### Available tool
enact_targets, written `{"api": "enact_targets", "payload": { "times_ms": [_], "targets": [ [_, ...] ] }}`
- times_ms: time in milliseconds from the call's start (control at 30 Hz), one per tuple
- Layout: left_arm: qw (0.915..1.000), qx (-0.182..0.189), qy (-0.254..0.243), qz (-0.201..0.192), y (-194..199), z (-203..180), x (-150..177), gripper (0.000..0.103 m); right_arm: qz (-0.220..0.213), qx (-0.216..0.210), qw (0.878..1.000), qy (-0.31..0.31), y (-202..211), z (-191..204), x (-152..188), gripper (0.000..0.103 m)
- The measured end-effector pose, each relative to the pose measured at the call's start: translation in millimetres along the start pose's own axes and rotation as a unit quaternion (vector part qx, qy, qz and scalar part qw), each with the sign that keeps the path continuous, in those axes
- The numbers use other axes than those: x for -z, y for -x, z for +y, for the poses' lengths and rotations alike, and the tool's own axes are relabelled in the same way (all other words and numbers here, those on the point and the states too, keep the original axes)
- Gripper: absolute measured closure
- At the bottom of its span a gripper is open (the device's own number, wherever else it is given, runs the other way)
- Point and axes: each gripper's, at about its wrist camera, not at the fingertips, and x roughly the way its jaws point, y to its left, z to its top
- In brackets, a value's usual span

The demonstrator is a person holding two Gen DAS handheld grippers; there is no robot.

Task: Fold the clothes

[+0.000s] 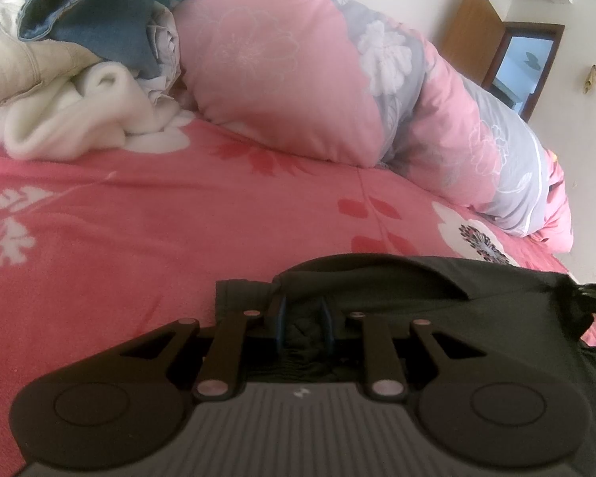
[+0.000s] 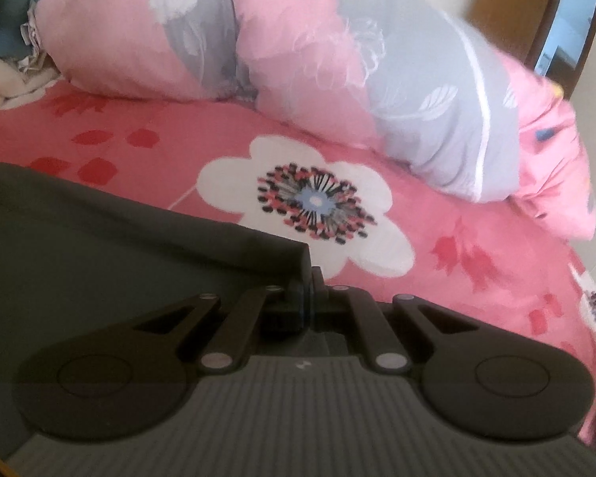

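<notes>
Both tongs clamp the dark garment (image 1: pixel 437 294): left gripper (image 1: pixel 304 318) on bunched cloth at 6 o'clock, right gripper (image 2: pixel 308 290) on its corner; limp, light fabric, best held at corners.

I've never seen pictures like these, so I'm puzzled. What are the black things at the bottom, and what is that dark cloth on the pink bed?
No robot here: a person holds a grabbing tool in each hand, and each tool has a little camera looking along its fingers. One picture comes from the left tool, the other from the right. The black shapes at the bottom are the tools themselves. The left tongs have bunched dark fabric between their fingers, and the right tongs are shut on a corner of the same dark garment. It lies on a pink flowered bedsheet. Behind it sits a rolled pink and grey quilt, and in the left picture a pile of other clothes waits to be folded.
</notes>
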Motion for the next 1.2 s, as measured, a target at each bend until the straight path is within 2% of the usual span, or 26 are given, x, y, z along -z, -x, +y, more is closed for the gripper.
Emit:
{"api": "enact_targets", "payload": {
  "times_ms": [133,167,200,233,267,300,433,567,667,767,833,867,967,1100,1167,1200],
  "targets": [
    [1.0000,0.000,0.000,-0.001,0.1,0.0,-0.1,0.082,0.027,-0.008,0.999,-0.018,-22.5,-5.7,6.3,0.101],
    [1.0000,0.000,0.000,-0.001,0.0,0.0,-0.1,0.082,0.032,-0.011,0.999,-0.027,-28.0,-9.1,7.6,0.096],
    [1.0000,0.000,0.000,-0.001,-0.2,0.0,0.0,0.082,0.036,-0.012,0.998,-0.042,-31.9,-14.9,8.9,0.084],
    [1.0000,0.000,-0.001,-0.001,-0.3,-0.2,0.3,0.082,0.040,-0.014,0.997,-0.058,-35.0,-21.6,10.1,0.077],
    [1.0000,0.000,-0.001,-0.002,-0.5,-0.4,0.4,0.082,0.040,-0.013,0.996,-0.075,-36.5,-28.7,11.2,0.062],
    [1.0000,-0.001,-0.001,-0.002,-0.7,-0.5,0.5,0.082,0.037,-0.017,0.995,-0.096,-36.0,-37.3,12.3,0.052],
    [1.0000,-0.001,-0.002,-0.003,-0.7,-0.6,1.0,0.082,0.018,-0.054,0.981,-0.184,-31.6,-74.1,17.0,0.044],
    [1.0000,-0.001,-0.003,-0.003,-0.7,-0.1,1.1,0.082,0.003,-0.085,0.957,-0.276,-26.9,-112.2,22.8,0.024],
    [1.0000,-0.001,-0.003,-0.004,-0.6,-0.4,1.5,0.082,0.010,-0.060,0.940,-0.335,-25.6,-138.7,28.3,0.024],
    [1.0000,-0.002,-0.003,-0.004,-0.6,-0.8,1.9,0.082,0.021,-0.041,0.905,-0.423,-17.7,-169.1,42.6,0.024],
    [1.0000,-0.002,-0.004,-0.004,-0.5,-1.2,2.1,0.082,0.012,-0.039,0.888,-0.459,-6.6,-180.3,53.3,0.024],
    [1.0000,-0.003,-0.004,-0.004,-0.5,-1.3,2.2,0.082,0.007,-0.043,0.884,-0.466,0.0,-181.4,57.0,0.024],
    [1.0000,-0.002,-0.003,-0.005,-0.6,-1.0,2.0,0.082,-0.002,-0.066,0.888,-0.455,21.7,-171.3,62.1,0.024],
    [1.0000,0.002,0.003,-0.005,-0.6,0.9,1.6,0.082,-0.004,-0.086,0.898,-0.431,53.4,-148.4,65.9,0.032],
    [0.9999,0.006,0.007,-0.005,-0.6,2.2,1.6,0.082,-0.007,-0.088,0.897,-0.434,70.7,-141.9,72.3,0.034],
    [0.9999,0.007,0.009,-0.005,-0.6,2.8,1.8,0.082,-0.005,-0.088,0.892,-0.443,79.8,-140.1,79.6,0.034]
  ]
}}
